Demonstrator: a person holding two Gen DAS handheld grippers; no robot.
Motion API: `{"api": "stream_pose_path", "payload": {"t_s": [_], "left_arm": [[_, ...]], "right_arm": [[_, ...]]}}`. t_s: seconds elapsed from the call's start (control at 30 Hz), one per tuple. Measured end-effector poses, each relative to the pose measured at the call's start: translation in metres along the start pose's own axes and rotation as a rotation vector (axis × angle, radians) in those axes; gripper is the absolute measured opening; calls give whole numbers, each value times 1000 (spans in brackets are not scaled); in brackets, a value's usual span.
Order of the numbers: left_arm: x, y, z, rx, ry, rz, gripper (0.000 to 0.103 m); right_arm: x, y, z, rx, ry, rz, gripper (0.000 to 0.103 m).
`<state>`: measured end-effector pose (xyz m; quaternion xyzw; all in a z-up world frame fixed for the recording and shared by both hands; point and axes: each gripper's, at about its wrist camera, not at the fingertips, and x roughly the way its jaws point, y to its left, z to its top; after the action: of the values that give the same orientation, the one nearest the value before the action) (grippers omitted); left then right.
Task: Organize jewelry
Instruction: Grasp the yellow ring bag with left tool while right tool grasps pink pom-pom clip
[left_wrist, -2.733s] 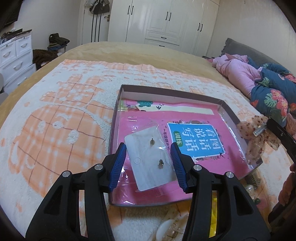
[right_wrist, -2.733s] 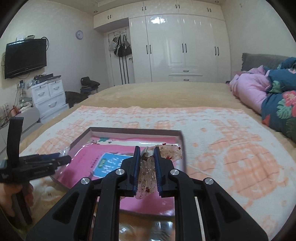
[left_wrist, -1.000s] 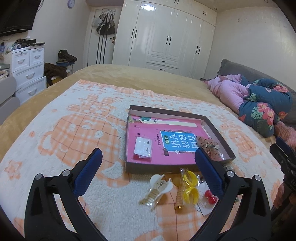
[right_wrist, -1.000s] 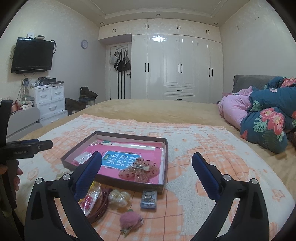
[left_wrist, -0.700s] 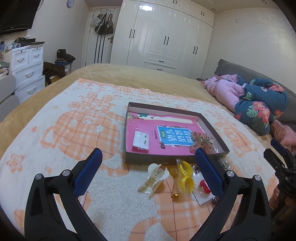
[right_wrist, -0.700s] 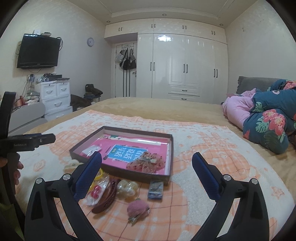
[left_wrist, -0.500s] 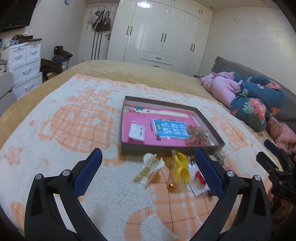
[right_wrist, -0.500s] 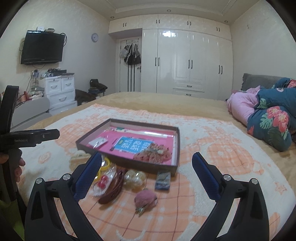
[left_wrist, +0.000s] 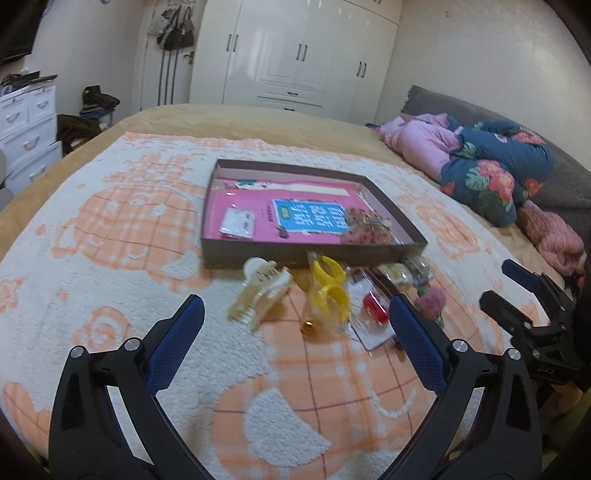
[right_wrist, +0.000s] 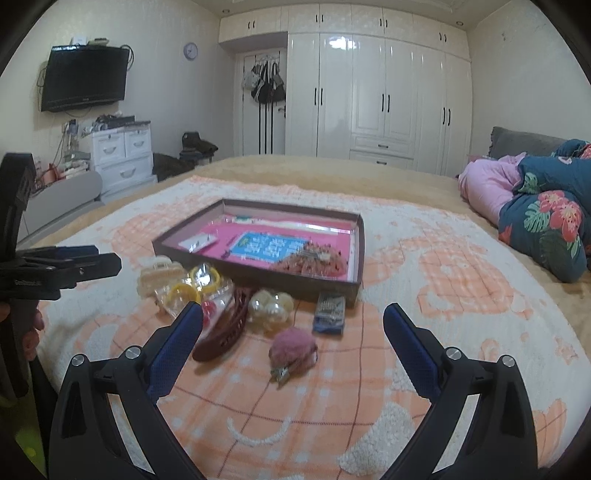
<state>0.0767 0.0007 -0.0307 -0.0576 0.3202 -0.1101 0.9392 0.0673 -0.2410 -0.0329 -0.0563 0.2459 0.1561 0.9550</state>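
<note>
left tongs (left_wrist: 295, 325) and right tongs (right_wrist: 293, 332) spread wide, empty; blue pin card (right_wrist: 328, 309) clear only in right view.

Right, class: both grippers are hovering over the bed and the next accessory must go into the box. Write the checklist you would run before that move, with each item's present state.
1. Left gripper open and empty: ok.
2. Right gripper open and empty: ok.
3. Box has bare room inside, between the earring card and the spotted bow: ok.
4. All loose pieces boxed: not ok. The cream claw clip, yellow rings, maroon clip and pink pom-pom clip lie on the blanket.
5. Pom-pom clip lies apart from the other pieces: ok.
6. Yellow rings separate from their clear wrapping: cannot tell.
</note>
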Motion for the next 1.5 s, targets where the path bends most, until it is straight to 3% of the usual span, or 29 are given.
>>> {"api": "stream_pose_path", "payload": {"t_s": [0.1,0.5,0.83,1.03,1.23,1.37,1.5], "left_arm": [[8,-6,-3,20,24,-12,91],[57,-11,-2,28,130,-74,52],[82,-9,5,-5,173,-120,28],[79,-15,10,16,153,-124,17],[78,-21,15,15,154,-148,13],[82,-24,14,10,170,-158,14],[87,-23,12,2,181,-149,14]], "right_arm": [[5,-3,-4,3,21,-5,95],[23,-8,-16,10,85,16,95],[42,-7,-19,-5,128,29,91],[61,-7,-21,-1,177,34,87],[76,-6,-22,10,222,56,71],[81,-10,-24,30,249,70,41],[78,-13,-24,38,234,72,39]]}}
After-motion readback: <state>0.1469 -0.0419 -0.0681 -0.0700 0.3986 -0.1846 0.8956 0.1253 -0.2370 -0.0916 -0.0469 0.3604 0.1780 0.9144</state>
